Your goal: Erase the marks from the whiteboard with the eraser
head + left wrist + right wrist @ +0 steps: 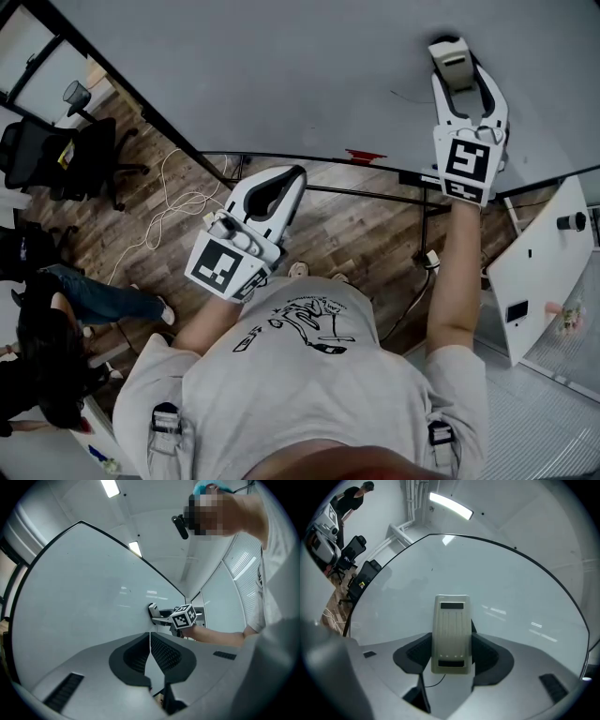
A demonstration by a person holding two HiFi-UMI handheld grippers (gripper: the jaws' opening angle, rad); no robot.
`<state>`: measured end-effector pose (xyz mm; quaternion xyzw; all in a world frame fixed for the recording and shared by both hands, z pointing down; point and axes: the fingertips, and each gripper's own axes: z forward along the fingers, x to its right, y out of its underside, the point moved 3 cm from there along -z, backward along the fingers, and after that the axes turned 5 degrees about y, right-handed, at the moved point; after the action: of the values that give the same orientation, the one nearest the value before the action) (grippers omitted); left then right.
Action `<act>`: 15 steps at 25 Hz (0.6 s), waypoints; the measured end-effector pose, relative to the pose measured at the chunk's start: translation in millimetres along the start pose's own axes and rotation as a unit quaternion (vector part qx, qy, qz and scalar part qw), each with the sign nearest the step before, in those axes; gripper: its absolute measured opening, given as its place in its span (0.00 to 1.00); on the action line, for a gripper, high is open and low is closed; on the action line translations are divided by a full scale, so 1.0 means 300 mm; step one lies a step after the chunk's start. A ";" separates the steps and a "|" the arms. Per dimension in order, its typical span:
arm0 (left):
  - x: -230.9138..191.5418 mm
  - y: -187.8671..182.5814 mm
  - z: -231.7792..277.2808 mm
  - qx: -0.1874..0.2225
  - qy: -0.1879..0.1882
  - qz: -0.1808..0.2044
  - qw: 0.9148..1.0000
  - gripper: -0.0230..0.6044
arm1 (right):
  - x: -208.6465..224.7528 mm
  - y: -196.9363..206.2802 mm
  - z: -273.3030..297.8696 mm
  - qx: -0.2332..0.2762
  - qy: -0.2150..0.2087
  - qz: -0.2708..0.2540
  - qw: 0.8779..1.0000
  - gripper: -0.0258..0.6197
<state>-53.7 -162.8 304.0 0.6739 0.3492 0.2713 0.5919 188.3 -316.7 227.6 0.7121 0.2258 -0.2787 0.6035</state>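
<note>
The whiteboard [281, 75] fills the top of the head view, with a faint dark stroke [405, 97] left of the eraser. My right gripper [466, 86] is raised at the upper right and shut on the beige eraser [451, 54], which lies flat against the board. In the right gripper view the eraser [451, 632] stands between the pads of the right gripper [451, 645], with a tiny mark [432, 569] on the whiteboard [501, 588] beyond. My left gripper [292, 178] hangs below the board's bottom edge, shut and empty. In its own view the left gripper [150, 638] has its jaws touching, and the right gripper [161, 617] shows at the whiteboard [84, 592].
A small red object [366, 156] sits on the board's lower edge. Below are the stand's dark bars [375, 192], a wooden floor with a looped cable [178, 202], office chairs [70, 150] and a person [47, 319] at left, and a white table [539, 272] at right.
</note>
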 end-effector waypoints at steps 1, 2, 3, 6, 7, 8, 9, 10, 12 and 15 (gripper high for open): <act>0.000 0.000 0.000 0.000 0.000 0.000 1.000 0.08 | 0.007 0.003 -0.001 0.000 0.002 0.002 1.000 0.44; 0.000 0.001 0.000 0.000 0.001 0.000 1.000 0.08 | 0.010 0.003 -0.002 0.001 0.004 0.003 1.000 0.44; 0.000 0.001 0.000 -0.001 0.001 0.000 1.000 0.08 | 0.009 0.003 -0.002 0.002 0.007 0.003 1.000 0.44; 0.000 0.005 0.001 -0.002 0.002 -0.002 1.000 0.08 | 0.003 0.001 -0.002 0.008 0.013 0.002 1.000 0.44; 0.000 0.007 0.002 -0.003 0.003 -0.003 1.000 0.08 | 0.001 0.001 -0.003 0.009 0.014 0.001 1.000 0.44; -0.001 0.008 0.002 -0.004 0.004 -0.003 1.000 0.08 | -0.003 0.000 -0.004 0.009 0.016 -0.002 1.000 0.44; -0.002 0.009 0.003 -0.004 0.005 -0.004 1.000 0.08 | -0.007 -0.002 -0.005 0.009 0.018 -0.006 1.000 0.44; -0.003 0.009 0.003 -0.005 0.006 -0.004 1.000 0.08 | -0.014 -0.003 -0.004 0.009 0.020 -0.012 1.000 0.44; -0.005 0.007 0.004 -0.005 0.008 -0.004 1.000 0.08 | -0.035 -0.001 -0.003 0.008 0.020 -0.023 0.999 0.44; -0.008 0.008 0.009 -0.006 0.009 -0.004 1.000 0.08 | -0.070 0.012 -0.003 0.007 0.017 -0.029 0.999 0.44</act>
<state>-52.8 -166.4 306.0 0.6665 0.3554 0.2767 0.5940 175.3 -316.1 244.4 0.7138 0.2545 -0.2857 0.5866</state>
